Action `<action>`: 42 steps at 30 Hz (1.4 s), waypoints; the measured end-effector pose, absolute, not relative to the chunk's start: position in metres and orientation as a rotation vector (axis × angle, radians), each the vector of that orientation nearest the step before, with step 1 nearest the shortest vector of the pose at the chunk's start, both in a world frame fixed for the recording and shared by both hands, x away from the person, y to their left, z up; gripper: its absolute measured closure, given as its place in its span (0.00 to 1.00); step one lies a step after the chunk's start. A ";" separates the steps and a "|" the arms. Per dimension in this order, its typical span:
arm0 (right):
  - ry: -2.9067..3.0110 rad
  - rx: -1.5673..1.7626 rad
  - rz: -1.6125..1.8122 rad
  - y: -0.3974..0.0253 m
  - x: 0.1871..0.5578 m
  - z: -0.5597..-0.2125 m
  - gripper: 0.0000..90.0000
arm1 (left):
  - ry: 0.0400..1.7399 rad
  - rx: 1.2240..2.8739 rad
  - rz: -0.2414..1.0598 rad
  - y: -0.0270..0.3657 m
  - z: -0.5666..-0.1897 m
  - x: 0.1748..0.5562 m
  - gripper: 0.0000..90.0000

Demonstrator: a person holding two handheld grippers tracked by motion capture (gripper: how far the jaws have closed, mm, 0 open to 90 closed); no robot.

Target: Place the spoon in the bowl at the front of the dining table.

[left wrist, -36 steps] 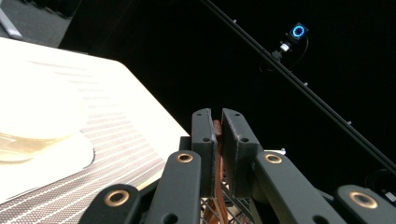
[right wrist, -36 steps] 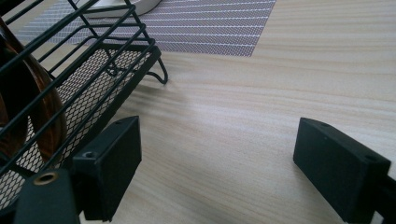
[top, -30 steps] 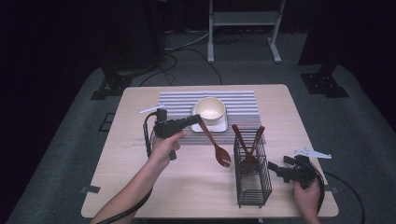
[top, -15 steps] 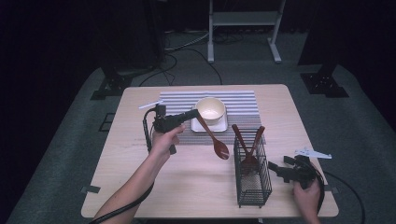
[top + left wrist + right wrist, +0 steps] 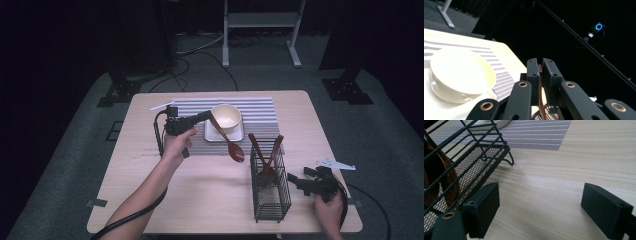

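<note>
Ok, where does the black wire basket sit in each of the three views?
High view: wire basket at lower right on the table, spoons standing inside.
Left gripper view: a scrap of mesh at bottom centre, probably the basket.
Right gripper view: upper left.
Shared landmark: the striped placemat.

The high view looked down and forward over the whole table point(image 5: 150, 200). The 2 gripper views sat low and close; all 3 shared the striped mat point(image 5: 260, 107) point(image 5: 501, 80) point(image 5: 541, 135).
</note>
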State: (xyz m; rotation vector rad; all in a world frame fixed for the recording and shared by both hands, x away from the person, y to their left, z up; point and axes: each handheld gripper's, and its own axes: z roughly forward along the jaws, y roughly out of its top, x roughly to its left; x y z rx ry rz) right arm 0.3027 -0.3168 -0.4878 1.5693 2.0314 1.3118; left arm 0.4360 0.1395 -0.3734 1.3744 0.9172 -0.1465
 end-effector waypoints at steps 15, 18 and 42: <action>2.034 1.568 1.319 -0.317 0.303 -0.488 0.16 | 0.977 1.349 -0.115 0.139 -0.376 0.459 0.94; 2.035 1.566 1.320 -0.317 0.303 -0.488 0.16 | 0.981 1.344 -0.110 0.139 -0.377 0.463 0.94; 2.035 1.567 1.325 -0.317 0.303 -0.488 0.16 | 1.035 1.330 -0.069 0.143 -0.374 0.487 0.94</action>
